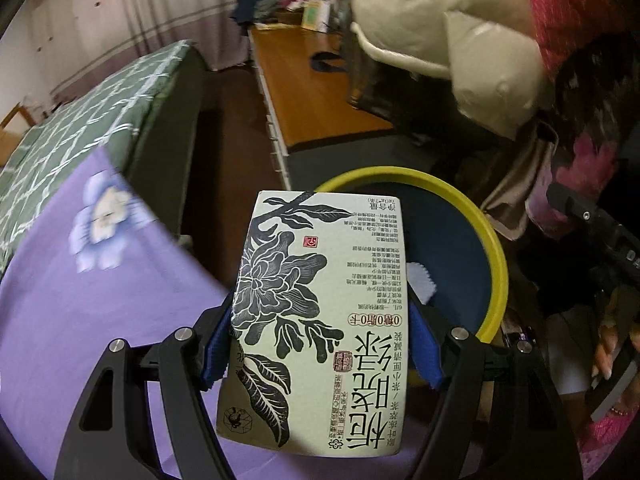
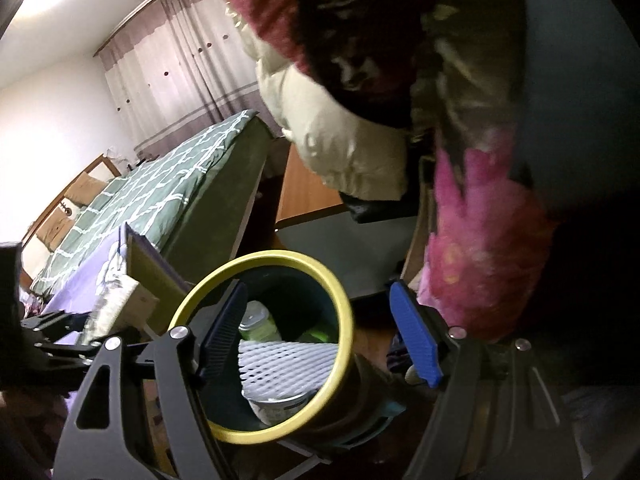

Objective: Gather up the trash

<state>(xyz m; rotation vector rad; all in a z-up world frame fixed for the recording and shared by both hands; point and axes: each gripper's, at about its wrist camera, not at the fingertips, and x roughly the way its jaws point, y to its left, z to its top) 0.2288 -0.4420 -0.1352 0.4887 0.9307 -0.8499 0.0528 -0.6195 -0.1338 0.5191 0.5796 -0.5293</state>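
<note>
black gripper frames w/ silver screws, blue ribbed jaws, pink fuzzy sleeve (image 2: 480, 240)

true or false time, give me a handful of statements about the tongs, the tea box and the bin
1. The left tongs are shut on the tea box. True.
2. The bin has a red rim. False: the rim is yellow.
3. The right tongs hold a bottle. False: they are open with nothing between them, though one finger reaches inside the bin's rim.
4. White foam netting lies inside the bin. True.
5. The tea box is already in the bin. False: it is gripped above the purple cloth, with the bin just beyond it.
</note>
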